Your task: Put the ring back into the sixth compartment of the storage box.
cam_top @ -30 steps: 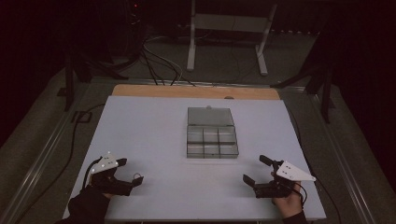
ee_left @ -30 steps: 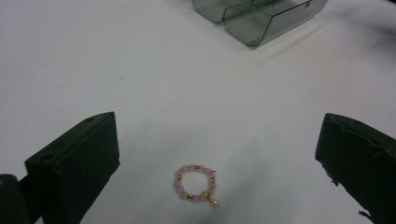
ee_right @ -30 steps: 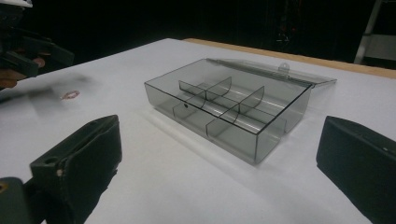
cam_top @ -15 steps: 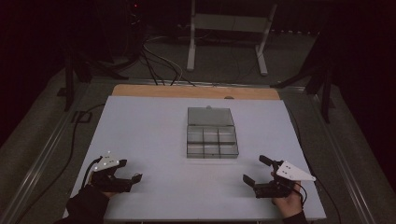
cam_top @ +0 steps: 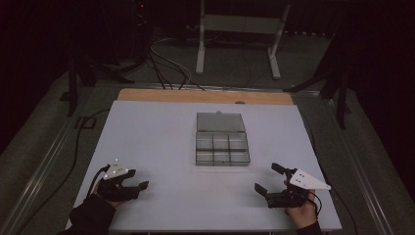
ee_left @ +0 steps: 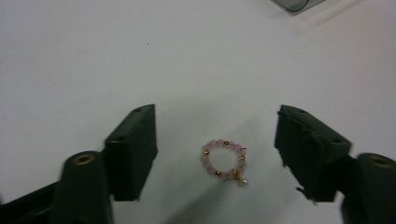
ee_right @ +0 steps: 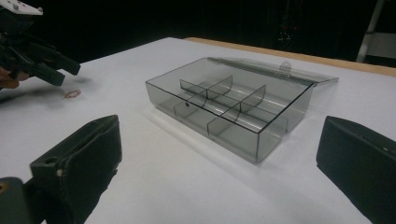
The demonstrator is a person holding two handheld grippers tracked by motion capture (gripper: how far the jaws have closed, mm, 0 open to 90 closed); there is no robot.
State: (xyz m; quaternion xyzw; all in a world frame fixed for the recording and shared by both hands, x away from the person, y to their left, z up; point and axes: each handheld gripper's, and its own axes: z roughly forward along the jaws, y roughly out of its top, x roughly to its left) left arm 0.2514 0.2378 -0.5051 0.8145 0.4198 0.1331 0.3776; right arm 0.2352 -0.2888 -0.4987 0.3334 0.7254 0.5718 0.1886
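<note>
Left gripper (ee_left: pixel 217 154) is hovering low over the white table (cam_top: pixel 161 132) with its jaws spread wide, and a small pink bead ring (ee_left: pixel 224 160) with gold beads is lying flat on the table between them, touching neither jaw. I judge this placing is for closing on the ring. Nothing is standing between the jaws and the ring. Right gripper (cam_top: pixel 272 178) is resting near the table's front right part, its jaws also apart and holding nothing, pointing at the clear compartment box (ee_right: pixel 229 107). This box is sitting in the middle of the table, lid (ee_right: pixel 275 70) laid open behind it, compartments looking empty, well apart from the ring.
</note>
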